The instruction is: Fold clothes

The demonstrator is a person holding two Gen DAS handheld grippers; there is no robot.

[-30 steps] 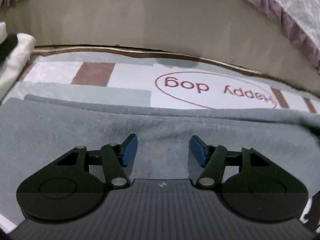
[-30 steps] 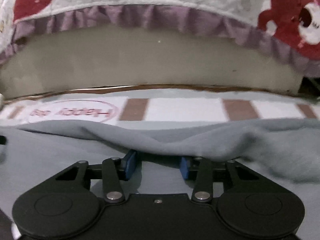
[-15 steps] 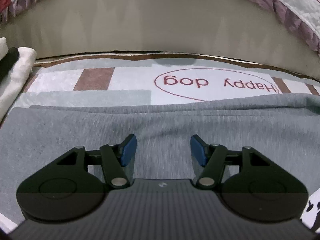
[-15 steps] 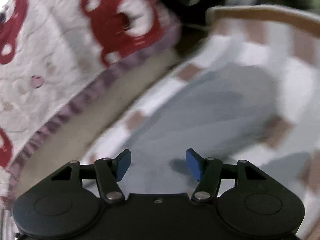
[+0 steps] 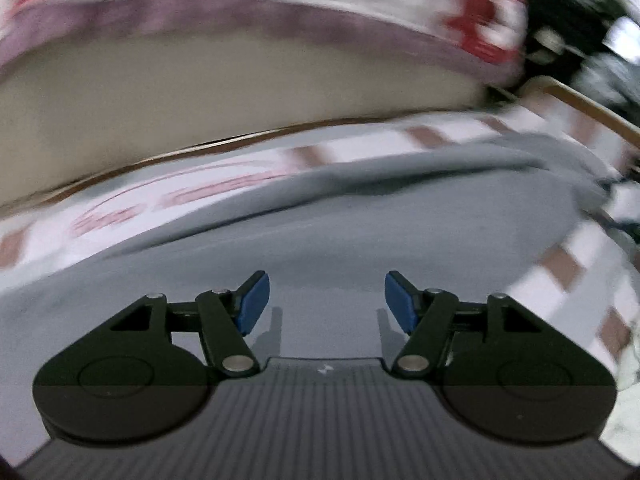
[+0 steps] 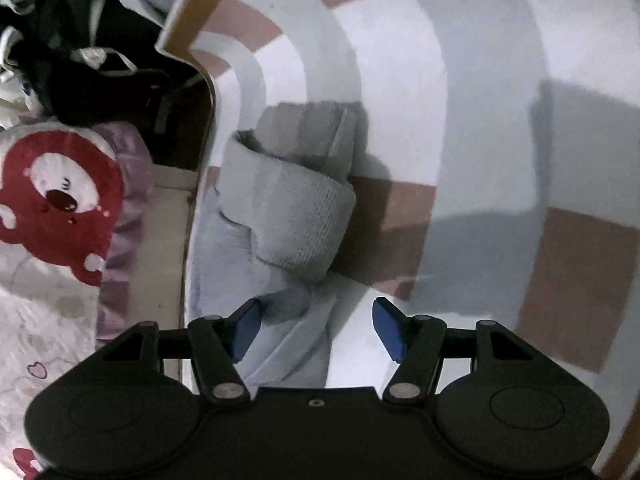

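A grey garment (image 5: 360, 232) lies spread on a patterned mat (image 5: 120, 216) in the blurred left wrist view. My left gripper (image 5: 326, 302) hovers over the cloth, jaws opening, nothing between the blue pads. In the right wrist view one bunched end of the grey garment (image 6: 288, 216), with a ribbed band, lies along the mat's (image 6: 400, 80) left edge. My right gripper (image 6: 316, 328) stands open above that end. Its left pad (image 6: 246, 330) is over a fold of cloth, its right pad over bare mat, and neither presses on anything.
A quilt with red bears (image 6: 60, 200) hangs over a beige bed side (image 5: 200, 92) along the mat's far edge. A dark heap of clothes and straps (image 6: 80, 60) sits beyond the mat's brown-edged corner (image 6: 180, 20).
The right gripper let go of the grey edge, opened, rolled about a quarter turn and swung to the garment's end by the mat corner. The left gripper swept sideways; its view is now blurred and tilted.
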